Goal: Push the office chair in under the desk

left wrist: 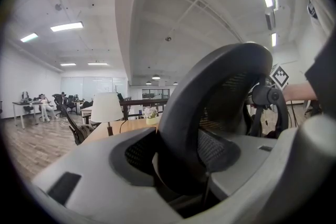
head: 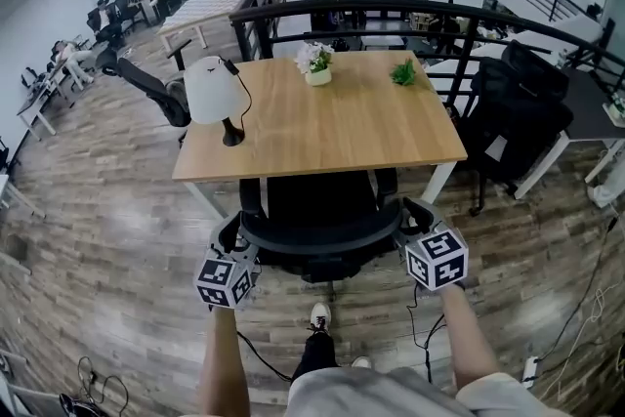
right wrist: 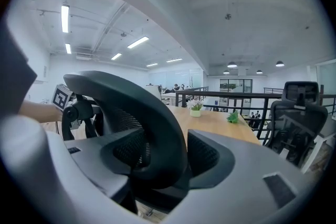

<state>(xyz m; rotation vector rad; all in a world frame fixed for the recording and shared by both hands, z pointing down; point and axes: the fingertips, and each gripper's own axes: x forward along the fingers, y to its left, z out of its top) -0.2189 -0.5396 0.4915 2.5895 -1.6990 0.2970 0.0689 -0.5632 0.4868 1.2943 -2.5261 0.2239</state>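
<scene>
The black mesh office chair [head: 314, 231] stands with its seat under the wooden desk [head: 342, 127], and only its curved backrest and armrests show in front of the desk edge. My left gripper [head: 237, 247] is at the left end of the backrest rim. In the left gripper view the rim [left wrist: 210, 113] fills the gap of the left gripper [left wrist: 181, 162], and both jaws press on it. My right gripper [head: 415, 225] is at the right end. The rim [right wrist: 152, 118] lies between the jaws of the right gripper [right wrist: 170, 165], with a thin gap beside the right jaw.
On the desk stand a white lamp [head: 213, 91], a potted flower [head: 315, 63] and a small green plant [head: 404, 72]. A second black chair [head: 513, 117] is to the right, and a black railing [head: 391, 10] runs behind. Cables [head: 576, 317] lie on the wooden floor.
</scene>
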